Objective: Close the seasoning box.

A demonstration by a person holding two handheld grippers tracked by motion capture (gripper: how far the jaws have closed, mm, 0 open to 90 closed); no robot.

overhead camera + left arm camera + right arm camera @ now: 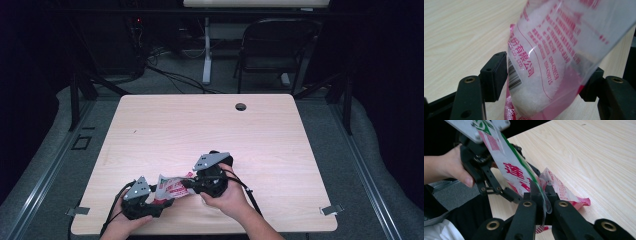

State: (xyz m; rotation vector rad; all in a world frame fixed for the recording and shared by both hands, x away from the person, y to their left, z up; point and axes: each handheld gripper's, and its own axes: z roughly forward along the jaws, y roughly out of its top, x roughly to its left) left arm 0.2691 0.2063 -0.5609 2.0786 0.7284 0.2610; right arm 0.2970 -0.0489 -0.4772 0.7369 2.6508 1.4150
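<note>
A clear plastic bag (pixel 170 187) with red print and white filling hangs between my two grippers, just above the near part of the wooden table (pixel 200 125). In the left gripper view the bag (pixel 549 55) droops between the jaws of my left gripper (pixel 544 80), which stand wide; the left pad sits right beside the bag's barcode edge and the bag partly covers the right pad. My left gripper (pixel 164 199) is at the bag's left end. My right gripper (pixel 189 185) is shut on the bag's thin upper edge (pixel 534 182), its jaws (pixel 543 195) pinched together on the film.
A cable hole (pixel 240 106) lies near the table's far edge. A black chair (pixel 275 45) and a desk leg (pixel 206 50) stand beyond the table. Metal clips (pixel 331 210) mark the front corners. Grey floor surrounds the table. A hand (pixel 446 170) holds the left gripper.
</note>
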